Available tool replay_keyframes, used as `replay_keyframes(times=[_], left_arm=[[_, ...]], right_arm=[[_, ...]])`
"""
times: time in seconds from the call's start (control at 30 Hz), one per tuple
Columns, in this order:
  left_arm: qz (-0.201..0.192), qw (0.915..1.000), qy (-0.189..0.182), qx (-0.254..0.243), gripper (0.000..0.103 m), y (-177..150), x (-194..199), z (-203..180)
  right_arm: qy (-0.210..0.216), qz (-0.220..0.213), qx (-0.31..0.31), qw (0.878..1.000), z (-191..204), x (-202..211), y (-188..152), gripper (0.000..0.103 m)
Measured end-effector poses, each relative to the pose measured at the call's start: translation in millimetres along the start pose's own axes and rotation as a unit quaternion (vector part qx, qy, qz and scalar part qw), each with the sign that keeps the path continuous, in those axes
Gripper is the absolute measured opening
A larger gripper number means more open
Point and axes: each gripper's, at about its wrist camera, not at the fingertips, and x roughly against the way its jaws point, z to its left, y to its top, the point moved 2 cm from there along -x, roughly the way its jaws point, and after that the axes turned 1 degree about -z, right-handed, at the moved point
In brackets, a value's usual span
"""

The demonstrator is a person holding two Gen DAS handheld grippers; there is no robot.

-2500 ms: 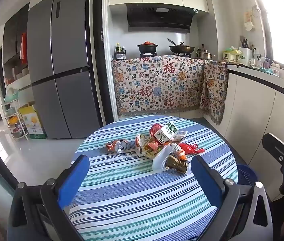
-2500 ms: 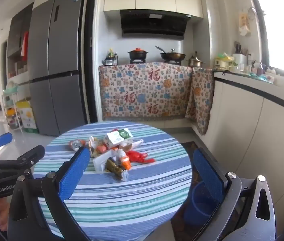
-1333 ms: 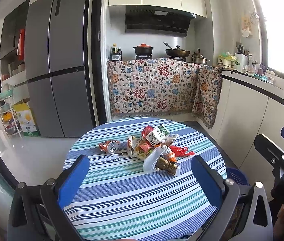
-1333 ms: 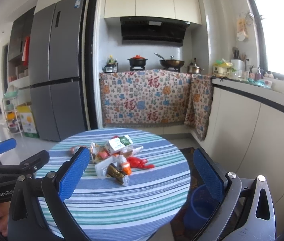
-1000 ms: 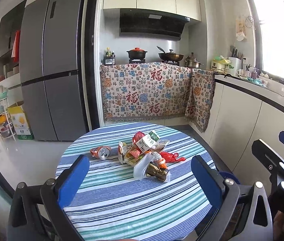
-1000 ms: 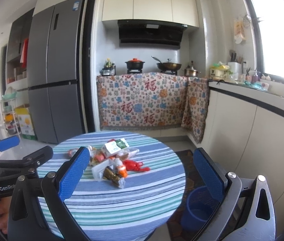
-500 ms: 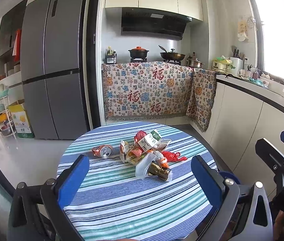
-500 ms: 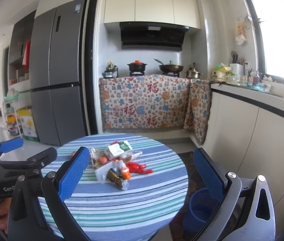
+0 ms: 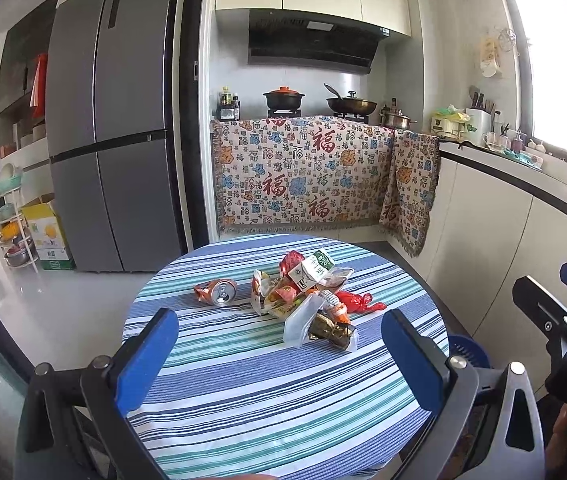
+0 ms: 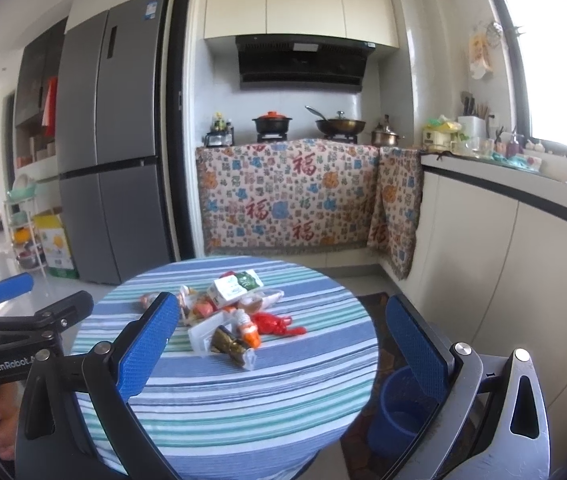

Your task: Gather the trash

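A heap of trash lies on a round table with a striped cloth [image 9: 267, 392]: a crushed can [image 9: 219, 292], a green-white carton [image 9: 315, 270], a red wrapper [image 9: 357, 302], a clear plastic tray [image 9: 301, 318] and a brown wrapper [image 9: 331, 330]. The heap also shows in the right wrist view [image 10: 231, 320]. My left gripper [image 9: 279, 360] is open and empty, held above the table's near side. My right gripper [image 10: 283, 344] is open and empty, to the right of the left one. A blue bin [image 10: 399, 412] stands on the floor right of the table.
A grey fridge [image 9: 115, 140] stands at the back left. A stove counter draped with patterned cloth [image 9: 303, 176] is behind the table. White cabinets [image 9: 523, 248] run along the right. A shelf rack and yellow box [image 9: 43, 232] stand at the far left.
Both grippers drifted slightly; the table and trash shifted a little in both views. Jaws stayed open and nothing was picked up.
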Motion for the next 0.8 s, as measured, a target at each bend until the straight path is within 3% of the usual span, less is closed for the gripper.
replay_keyframes(times=[0.3,0.8], left_arm=[[0.01,0.9999,0.011,-0.006,0.103,-7,-8,3],[0.01,0.9998,-0.013,-0.009,0.103,-12,-12,-4]], right_arm=[[0.002,0.022,0.002,1.0,-2,-11,-9,0.103],[-0.005,0.039,-0.003,0.999,-7,-19,-14,0.103]])
